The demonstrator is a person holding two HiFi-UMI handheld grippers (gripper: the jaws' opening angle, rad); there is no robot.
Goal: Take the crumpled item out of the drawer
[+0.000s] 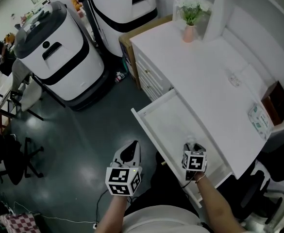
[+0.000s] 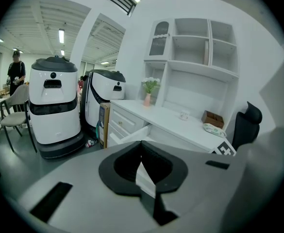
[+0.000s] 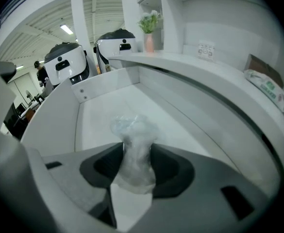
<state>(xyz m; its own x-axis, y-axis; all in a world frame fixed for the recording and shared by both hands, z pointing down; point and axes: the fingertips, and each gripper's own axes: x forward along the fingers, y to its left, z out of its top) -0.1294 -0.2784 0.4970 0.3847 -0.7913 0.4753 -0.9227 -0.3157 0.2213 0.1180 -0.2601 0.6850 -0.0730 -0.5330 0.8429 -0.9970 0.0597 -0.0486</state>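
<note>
A crumpled clear plastic item (image 3: 133,147) sits pinched between the jaws of my right gripper (image 3: 134,166), which is shut on it just over the floor of the open white drawer (image 3: 103,89). In the head view the right gripper (image 1: 192,147) is down at the near end of the drawer (image 1: 146,125), and a bit of the crumpled item (image 1: 190,140) shows past its tip. My left gripper (image 1: 131,150) hangs over the dark floor left of the drawer. In its own view the left gripper (image 2: 142,171) has its jaws together with nothing in them.
A white desk (image 1: 205,76) carries a pink vase with flowers (image 1: 188,32), a tissue pack (image 1: 259,120) and a brown box (image 1: 276,102). Two white-and-black machines (image 1: 59,57) stand on the floor to the left, beside chairs (image 1: 15,154). A dark office chair (image 1: 251,188) is at lower right.
</note>
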